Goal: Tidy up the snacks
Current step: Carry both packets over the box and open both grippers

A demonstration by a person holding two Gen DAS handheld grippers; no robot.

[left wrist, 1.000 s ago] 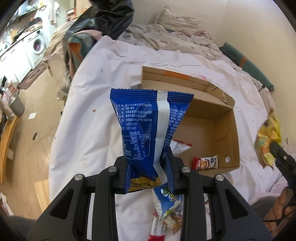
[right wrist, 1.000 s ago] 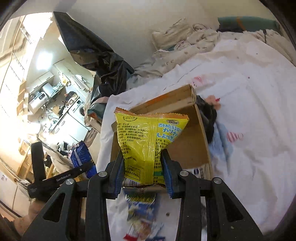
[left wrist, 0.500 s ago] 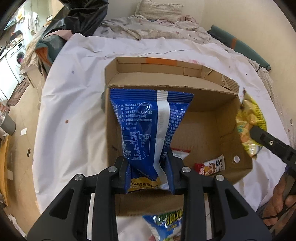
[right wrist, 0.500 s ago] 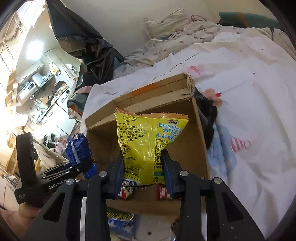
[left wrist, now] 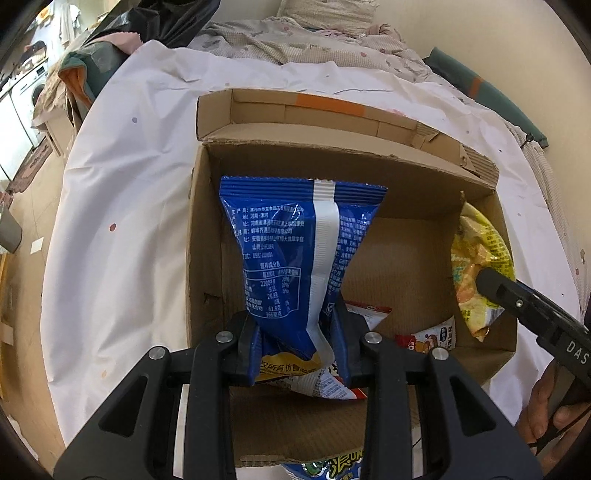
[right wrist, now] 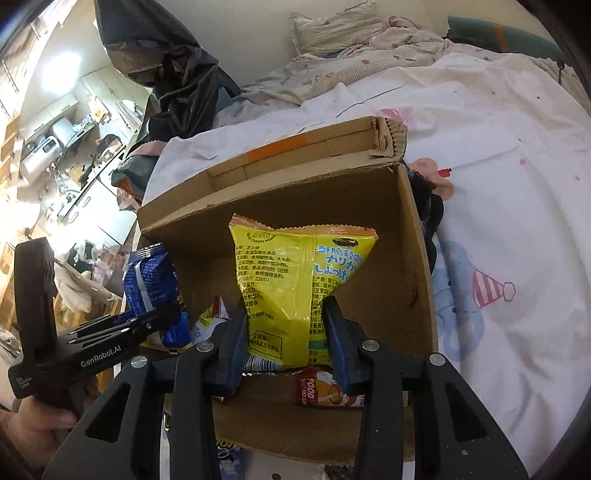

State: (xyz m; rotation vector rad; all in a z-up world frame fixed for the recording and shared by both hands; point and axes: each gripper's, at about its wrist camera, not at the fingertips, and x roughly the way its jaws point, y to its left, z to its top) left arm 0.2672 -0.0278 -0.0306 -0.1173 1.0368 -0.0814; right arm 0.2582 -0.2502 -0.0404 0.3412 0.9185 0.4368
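Observation:
My left gripper (left wrist: 295,339) is shut on a blue snack bag (left wrist: 299,254) and holds it upright over the left side of an open cardboard box (left wrist: 207,229). My right gripper (right wrist: 284,347) is shut on a yellow snack bag (right wrist: 295,280) over the same box (right wrist: 417,266). The yellow bag (left wrist: 480,266) also shows at the box's right side in the left wrist view, and the blue bag (right wrist: 151,277) at its left in the right wrist view. Small red and white snack packs (left wrist: 432,338) (right wrist: 325,387) lie on the box floor.
The box sits on a bed with a white sheet (left wrist: 129,206). Another snack pack (left wrist: 325,469) lies just in front of the box. A pillow and crumpled bedding (left wrist: 314,33) lie at the far end. A black bag (right wrist: 173,66) and a kitchen area (right wrist: 55,140) are at the left.
Both grippers have moved forward with their bags, from in front of the box to above its inside. The loose snacks on the sheet have dropped out of view below.

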